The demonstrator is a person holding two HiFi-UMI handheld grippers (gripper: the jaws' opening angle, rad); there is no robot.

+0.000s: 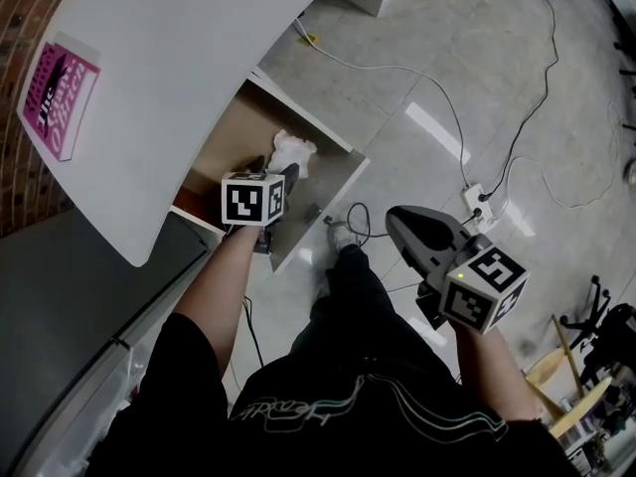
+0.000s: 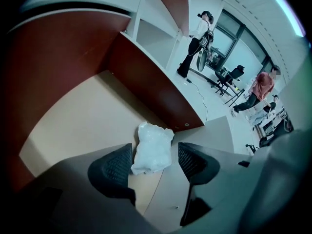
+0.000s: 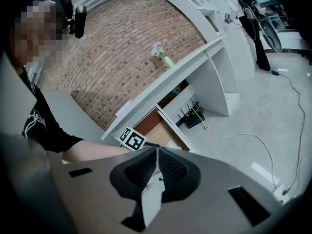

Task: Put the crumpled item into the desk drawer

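Observation:
The crumpled item, a white wad of paper or plastic, lies on the bottom of the open desk drawer near its front corner. My left gripper hovers over the drawer just behind it. In the left gripper view the wad rests on the tan drawer floor, between and a little ahead of the left gripper, whose jaws stand open with neither pad touching it. My right gripper is held out over the floor, away from the drawer; in its own view the right gripper is shut with nothing in it.
The white desk top overhangs the drawer and carries a pink book. White cables and a power strip lie on the grey floor. A router sits under the desk. Two people stand far off in the room.

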